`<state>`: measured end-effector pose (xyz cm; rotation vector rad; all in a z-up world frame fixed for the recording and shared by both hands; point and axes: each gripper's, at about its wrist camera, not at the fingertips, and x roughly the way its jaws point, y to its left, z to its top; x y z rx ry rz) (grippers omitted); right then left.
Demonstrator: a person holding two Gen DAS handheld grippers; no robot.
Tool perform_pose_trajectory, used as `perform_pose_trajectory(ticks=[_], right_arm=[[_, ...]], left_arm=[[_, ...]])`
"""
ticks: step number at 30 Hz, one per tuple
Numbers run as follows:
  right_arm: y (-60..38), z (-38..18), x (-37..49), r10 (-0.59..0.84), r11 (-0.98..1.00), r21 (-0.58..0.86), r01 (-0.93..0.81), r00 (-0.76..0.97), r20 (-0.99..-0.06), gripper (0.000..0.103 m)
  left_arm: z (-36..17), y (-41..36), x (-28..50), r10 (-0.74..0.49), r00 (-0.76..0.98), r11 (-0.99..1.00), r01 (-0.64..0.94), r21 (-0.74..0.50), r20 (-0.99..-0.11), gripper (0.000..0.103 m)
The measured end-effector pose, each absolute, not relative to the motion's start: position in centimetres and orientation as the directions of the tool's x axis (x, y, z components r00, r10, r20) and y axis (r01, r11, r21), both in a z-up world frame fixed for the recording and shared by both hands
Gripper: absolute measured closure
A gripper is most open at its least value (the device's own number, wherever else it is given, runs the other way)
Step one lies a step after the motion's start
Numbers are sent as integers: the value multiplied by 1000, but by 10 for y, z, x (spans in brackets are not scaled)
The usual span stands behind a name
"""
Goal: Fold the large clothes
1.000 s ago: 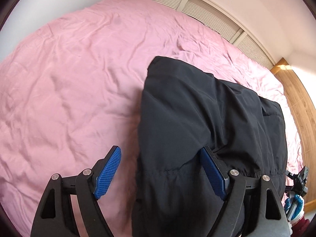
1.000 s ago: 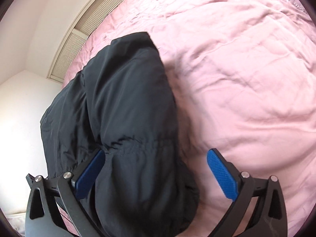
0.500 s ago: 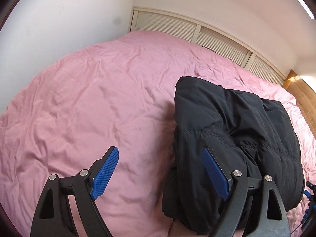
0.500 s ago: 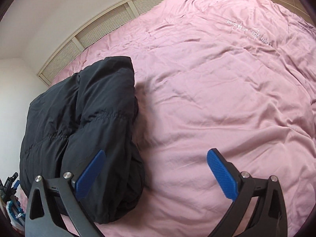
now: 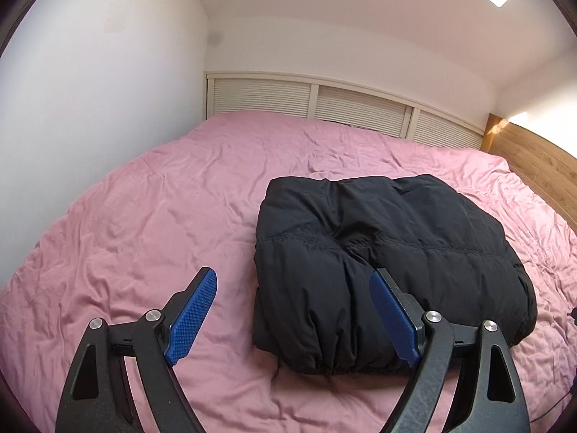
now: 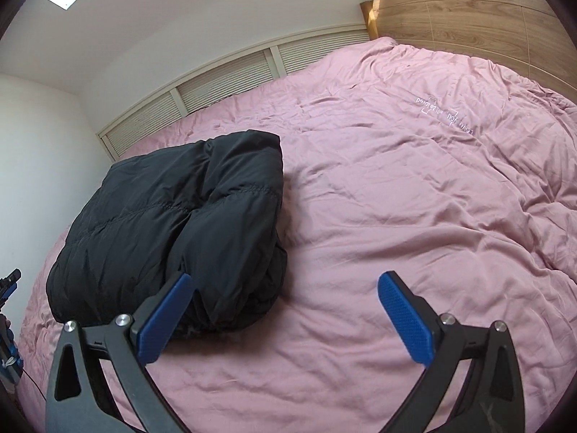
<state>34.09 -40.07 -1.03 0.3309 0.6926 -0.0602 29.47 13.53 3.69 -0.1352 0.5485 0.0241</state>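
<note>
A black puffy jacket (image 5: pixel 382 252) lies folded into a thick bundle on the pink bed (image 5: pixel 162 223). In the left wrist view my left gripper (image 5: pixel 294 281) hovers above the bundle's near left corner, open, with nothing between its blue pads. The same black jacket (image 6: pixel 180 227) fills the left half of the right wrist view. My right gripper (image 6: pixel 285 288) stands open above the bundle's near right corner and the bare sheet, holding nothing. Neither gripper touches the jacket.
The pink bed cover (image 6: pixel 414 198) is wrinkled, with embroidered writing (image 6: pixel 445 113) at the far right. White slatted panels (image 5: pixel 313 103) and a white wall (image 5: pixel 90 72) close the far and left sides; a wooden headboard (image 6: pixel 468 18) stands at the right.
Both grippers have drawn back and risen from the jacket and tipped upward, so the whole bundle, the wall and the headboard have come into view. The jacket now lies free on the bed.
</note>
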Motion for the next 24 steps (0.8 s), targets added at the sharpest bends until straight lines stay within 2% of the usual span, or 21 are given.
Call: perform_pose_trajectory(ticks=[6,9,18,24], right_arm=[[-367,37,267,52,954,261,144,781,-622,0],[-345,56,234,41,967,221,127,778,-627,0],[-308,75,140,61,969,225,99,791,-609,0],[-294,87,80,46,970,220,101,817,-575,0]], left_arm=[[67,123,210,-37,856,988,-44,-145,-515,15],[80,113,165,-23,862,993,-38,-108,-507,13],[99,80,44,-38,895,995,-8,-100,-444,1],[103,56,-12,-35,899,998,9,-62,-436,1]])
